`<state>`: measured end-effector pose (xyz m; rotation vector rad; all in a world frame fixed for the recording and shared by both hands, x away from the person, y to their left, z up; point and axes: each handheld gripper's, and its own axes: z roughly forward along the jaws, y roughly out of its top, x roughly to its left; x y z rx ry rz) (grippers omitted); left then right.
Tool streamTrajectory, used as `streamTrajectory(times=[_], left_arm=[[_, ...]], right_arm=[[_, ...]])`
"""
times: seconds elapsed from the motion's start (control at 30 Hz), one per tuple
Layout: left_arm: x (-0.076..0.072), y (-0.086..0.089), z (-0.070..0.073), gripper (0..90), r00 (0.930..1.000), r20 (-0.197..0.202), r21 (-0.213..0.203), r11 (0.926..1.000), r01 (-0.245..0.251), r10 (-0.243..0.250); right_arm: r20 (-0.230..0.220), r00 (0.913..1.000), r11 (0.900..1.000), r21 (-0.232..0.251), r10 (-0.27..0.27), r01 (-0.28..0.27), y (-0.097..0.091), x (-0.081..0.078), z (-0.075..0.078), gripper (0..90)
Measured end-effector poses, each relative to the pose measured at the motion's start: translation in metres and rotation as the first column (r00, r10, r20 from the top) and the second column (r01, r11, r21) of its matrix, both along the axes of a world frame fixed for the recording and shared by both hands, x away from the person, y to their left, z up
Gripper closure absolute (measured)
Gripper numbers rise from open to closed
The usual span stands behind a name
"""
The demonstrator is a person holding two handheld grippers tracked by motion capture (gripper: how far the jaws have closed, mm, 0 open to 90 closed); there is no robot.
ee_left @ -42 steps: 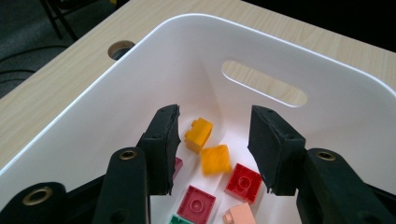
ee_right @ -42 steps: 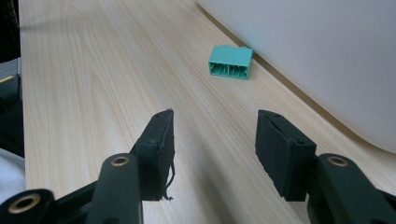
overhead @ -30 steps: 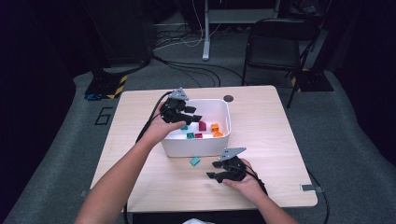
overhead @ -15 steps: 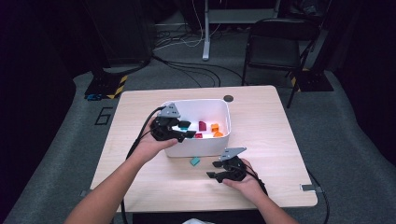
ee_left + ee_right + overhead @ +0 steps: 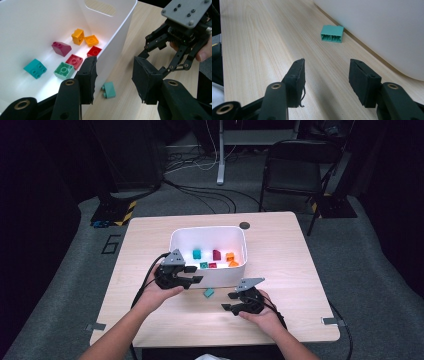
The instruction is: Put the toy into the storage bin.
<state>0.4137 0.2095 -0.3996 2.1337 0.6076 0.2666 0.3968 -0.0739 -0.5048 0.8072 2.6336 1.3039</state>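
We work at a pale wooden table (image 5: pixel 280 255) in a dim room, with a chair (image 5: pixel 295 165) and cables on the grey floor behind it. The white bin (image 5: pixel 208 270) holds several coloured bricks; one teal brick (image 5: pixel 208 293) lies outside on the table, just beside the bin's near wall, between our two grippers. Our left gripper (image 5: pixel 192 275) hangs by the bin's near-left corner, its jaws part open and just narrowing, with nothing between them. Our right gripper (image 5: pixel 231 301) rests low with jaws wide and empty, aimed at the brick (image 5: pixel 332 33). For a clean pick we judge it best to send one gripper only, straddle the brick's flat sides, keep clear of the bin wall, and close squarely.
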Motion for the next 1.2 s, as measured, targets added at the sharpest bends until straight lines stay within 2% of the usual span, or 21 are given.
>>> streamTrajectory(times=[0.13, 0.37, 0.5, 0.77, 1.0, 1.07, 1.13, 1.2], left_arm=[[-0.004, 0.004, -0.011, 54.2, 0.9999, -0.013, 0.001, 1.0000, -0.010, 0.010], [-0.007, 0.006, -0.042, 54.2, 0.9977, -0.062, 0.001, 0.9996, -0.029, 0.029], [-0.009, 0.002, -0.059, 54.2, 0.9975, -0.057, 0.017, 0.9990, -0.041, 0.042], [-0.007, -0.012, -0.089, 54.2, 0.9944, -0.088, 0.019, 0.9981, -0.059, 0.060], [-0.004, -0.022, -0.106, 54.1, 0.9923, -0.103, 0.047, 0.9968, -0.065, 0.070], [-0.005, -0.023, -0.110, 54.5, 0.9934, -0.084, 0.047, 0.9961, -0.075, 0.078], [-0.004, -0.025, -0.113, 54.5, 0.9920, -0.092, 0.041, 0.9958, -0.083, 0.086], [-0.003, -0.026, -0.115, 54.4, 0.9926, -0.090, 0.052, 0.9957, -0.077, 0.081]], right_arm=[[0.000, 1.0000, 1.0000, -0.001, 0.002, -0.002, 0.000, 0.000, -0.001, 46.5], [-0.002, 1.0000, 1.0000, -0.001, -0.001, 0.001, 0.000, 0.001, -0.001, 46.5], [-0.001, 1.0000, 1.0000, 0.000, -0.001, 0.001, 0.000, 0.000, 0.000, 46.5], [0.007, 1.0000, 1.0000, 0.004, -0.004, 0.004, -0.002, 0.001, 0.001, 46.5], [0.004, 1.0000, 1.0000, 0.006, -0.008, 0.008, -0.003, 0.000, 0.002, 46.6], [0.006, 0.9999, 0.9999, 0.010, -0.009, 0.009, -0.003, 0.000, 0.002, 46.6], [0.007, 0.9999, 0.9999, 0.011, -0.010, 0.010, -0.004, 0.000, 0.003, 46.7], [0.004, 0.9999, 0.9998, 0.014, -0.014, 0.014, -0.004, 0.000, 0.003, 46.6]])
